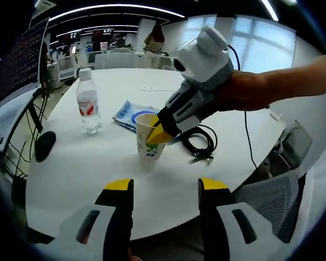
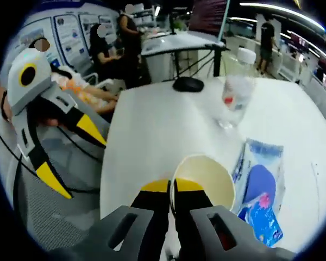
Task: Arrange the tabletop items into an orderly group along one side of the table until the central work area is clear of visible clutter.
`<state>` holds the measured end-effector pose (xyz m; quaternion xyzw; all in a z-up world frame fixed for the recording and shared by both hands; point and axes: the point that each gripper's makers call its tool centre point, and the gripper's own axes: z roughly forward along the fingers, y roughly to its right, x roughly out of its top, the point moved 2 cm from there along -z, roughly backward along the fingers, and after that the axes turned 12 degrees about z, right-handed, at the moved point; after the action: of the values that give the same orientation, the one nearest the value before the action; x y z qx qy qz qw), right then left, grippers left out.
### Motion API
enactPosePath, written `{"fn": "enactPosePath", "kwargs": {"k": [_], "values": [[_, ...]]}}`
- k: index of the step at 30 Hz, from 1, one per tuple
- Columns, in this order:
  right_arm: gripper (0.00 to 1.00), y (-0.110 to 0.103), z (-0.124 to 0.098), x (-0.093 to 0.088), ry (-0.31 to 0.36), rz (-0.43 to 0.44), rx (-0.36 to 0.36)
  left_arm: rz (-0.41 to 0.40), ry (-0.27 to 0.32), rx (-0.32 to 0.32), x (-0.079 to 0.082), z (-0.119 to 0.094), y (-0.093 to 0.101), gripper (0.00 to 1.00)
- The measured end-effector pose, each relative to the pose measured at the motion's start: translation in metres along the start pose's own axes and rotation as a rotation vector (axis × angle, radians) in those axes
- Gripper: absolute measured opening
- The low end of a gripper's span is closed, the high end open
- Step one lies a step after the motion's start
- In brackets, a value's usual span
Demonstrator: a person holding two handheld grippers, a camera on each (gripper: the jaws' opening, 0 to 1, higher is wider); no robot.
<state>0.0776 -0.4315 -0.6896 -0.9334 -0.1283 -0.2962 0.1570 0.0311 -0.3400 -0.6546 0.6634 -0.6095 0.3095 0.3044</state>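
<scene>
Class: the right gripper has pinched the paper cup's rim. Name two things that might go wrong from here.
1. The right gripper holds the paper cup only by its thin rim; it may crumple or slip.
2. The water bottle, blue packet and coiled black cable stand close; a sideways swing could knock them.

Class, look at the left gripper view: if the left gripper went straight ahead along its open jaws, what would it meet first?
Probably the paper cup, already pinched at its rim by the right gripper; depth is unclear.
</scene>
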Motion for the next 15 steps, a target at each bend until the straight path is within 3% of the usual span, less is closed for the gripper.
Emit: {"fn": "enactPosePath", "kwargs": {"k": [4, 15], "values": [[0.00, 0.002, 0.012, 0.006, -0.035, -0.052, -0.002, 0.002, -0.002, -0.002, -0.002, -0.002, -0.003, 0.47], [0.00, 0.022, 0.035, 0.026, -0.079, -0.098, 0.000, -0.013, 0.018, -0.014, -0.001, -0.001, -0.001, 0.50]]}}
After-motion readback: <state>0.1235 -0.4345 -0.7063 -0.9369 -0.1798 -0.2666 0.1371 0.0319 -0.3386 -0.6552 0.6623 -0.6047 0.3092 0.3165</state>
